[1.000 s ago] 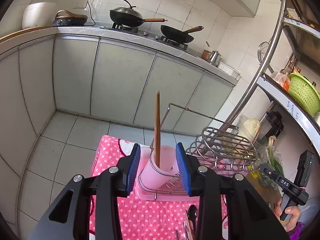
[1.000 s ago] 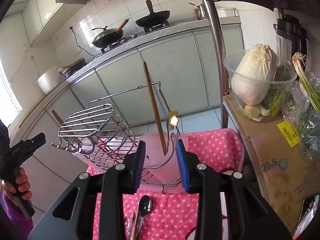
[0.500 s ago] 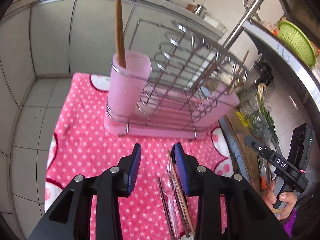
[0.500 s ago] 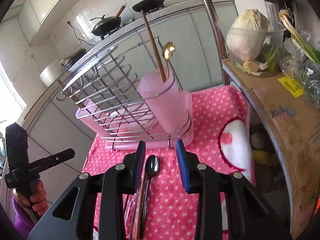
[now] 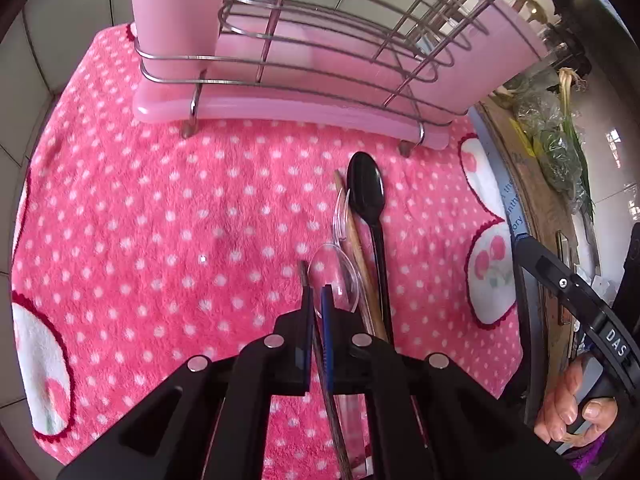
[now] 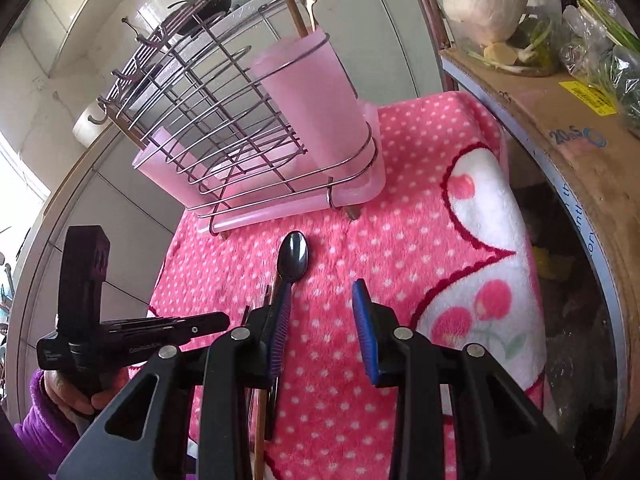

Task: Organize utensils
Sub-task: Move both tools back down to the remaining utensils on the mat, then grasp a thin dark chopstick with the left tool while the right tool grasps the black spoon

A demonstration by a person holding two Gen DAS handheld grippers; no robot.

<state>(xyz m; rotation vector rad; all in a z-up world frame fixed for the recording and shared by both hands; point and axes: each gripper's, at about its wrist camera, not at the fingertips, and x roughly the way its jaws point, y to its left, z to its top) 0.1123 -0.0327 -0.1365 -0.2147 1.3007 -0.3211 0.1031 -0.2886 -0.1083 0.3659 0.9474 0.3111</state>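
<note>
Both grippers have dropped toward the towel since a second ago; the rack now fills the top of each view. Left gripper (image 5: 316,300) jaws have just been closing and now pinch a thin dark chopstick (image 5: 332,412), which runs back between the pads. It lies leftmost in a loose bundle near the pink towel's (image 5: 160,220) right edge: clear plastic spoon (image 5: 336,280) touching it, wooden chopstick (image 5: 360,256) next, black spoon (image 5: 366,192) outermost, bowl toward the rack.

Right gripper (image 6: 320,312) hovers spread, nothing between the pads; its left pad sits over the black spoon's handle.

Pink cup (image 6: 312,96) at the rack's (image 6: 200,128) end already holds a wooden chopstick and a gold spoon.

Risks, as judged: the grip sits close to the clear spoon, so lifting may drag or flick it; a thin stick could pivot in the pads.
</note>
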